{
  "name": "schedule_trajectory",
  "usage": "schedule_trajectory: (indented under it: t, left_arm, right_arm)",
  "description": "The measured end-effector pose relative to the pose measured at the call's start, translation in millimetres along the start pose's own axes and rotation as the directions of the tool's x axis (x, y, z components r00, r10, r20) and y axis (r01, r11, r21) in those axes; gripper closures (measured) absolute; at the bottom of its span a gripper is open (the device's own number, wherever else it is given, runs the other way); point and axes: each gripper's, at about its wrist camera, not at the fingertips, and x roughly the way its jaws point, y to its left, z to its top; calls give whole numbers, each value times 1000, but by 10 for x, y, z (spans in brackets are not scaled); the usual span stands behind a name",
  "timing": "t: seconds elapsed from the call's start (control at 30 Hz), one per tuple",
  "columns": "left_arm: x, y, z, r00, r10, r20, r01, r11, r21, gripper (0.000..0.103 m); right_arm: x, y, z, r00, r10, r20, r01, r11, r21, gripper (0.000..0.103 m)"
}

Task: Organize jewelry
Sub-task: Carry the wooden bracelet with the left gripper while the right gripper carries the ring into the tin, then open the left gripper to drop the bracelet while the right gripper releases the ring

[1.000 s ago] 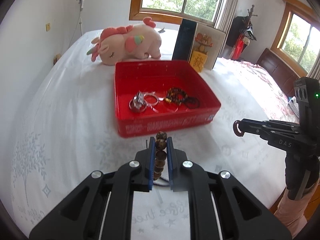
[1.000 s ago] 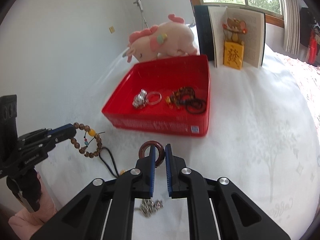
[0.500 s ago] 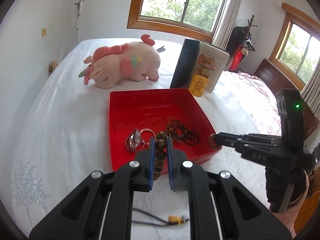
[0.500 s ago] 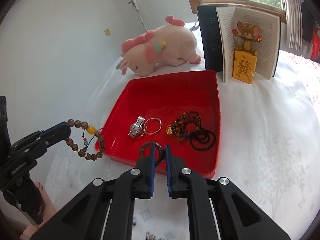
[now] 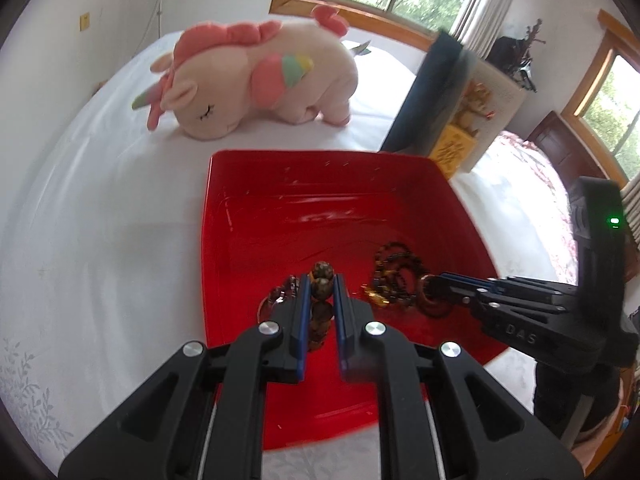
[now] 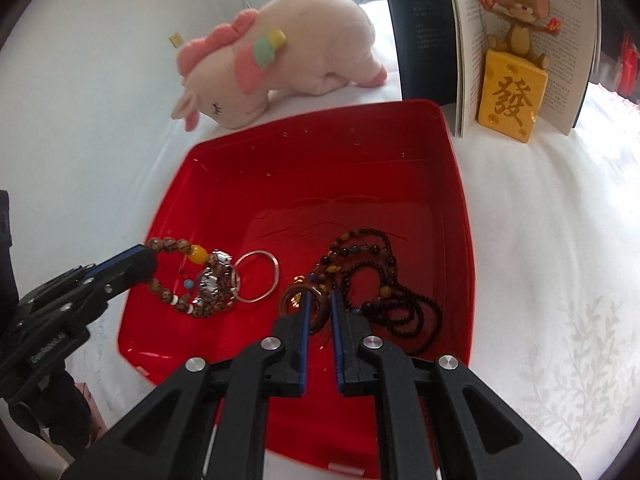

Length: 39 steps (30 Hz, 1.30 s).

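Two pieces hang over the shallow red plastic tray, one in each tool. Nearest the right camera, the right gripper has its jaws pinching a dark brown wooden ring, held on edge just above the tray floor near the front edge, beside the tangled dark bead necklace that lies toward the front right corner. Left of it, the left gripper has its jaws pressed onto a brown wooden bead bracelet with one amber bead; the loop droops rightward from the jaws onto a silver watch and plain silver bangle. Both loads are already inside the rim, so release likely needs only opening. Beyond the far edge, on the white bed, lie a pink plush unicorn and a standing open book.
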Motion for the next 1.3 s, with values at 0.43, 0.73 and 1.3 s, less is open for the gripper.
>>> schedule_trajectory:
  t: [0.43,0.73,1.3]
  left_arm:
    - [266,52,-13,998,42,-38,-42,999,-3,61]
    - [-96,-98,-112,996,70,54,-72,997,24,40]
    - [-806,-259,-774,979,112,171,-117,993,22,15]
  right_arm:
    - [29,-6,52,999,-34,0,34,999,-22,85]
    - [-244,-20,15,998,-36,51,37,999,-14,78]
    - [-802,154,-738,985,-65,161,79,993,-85,29]
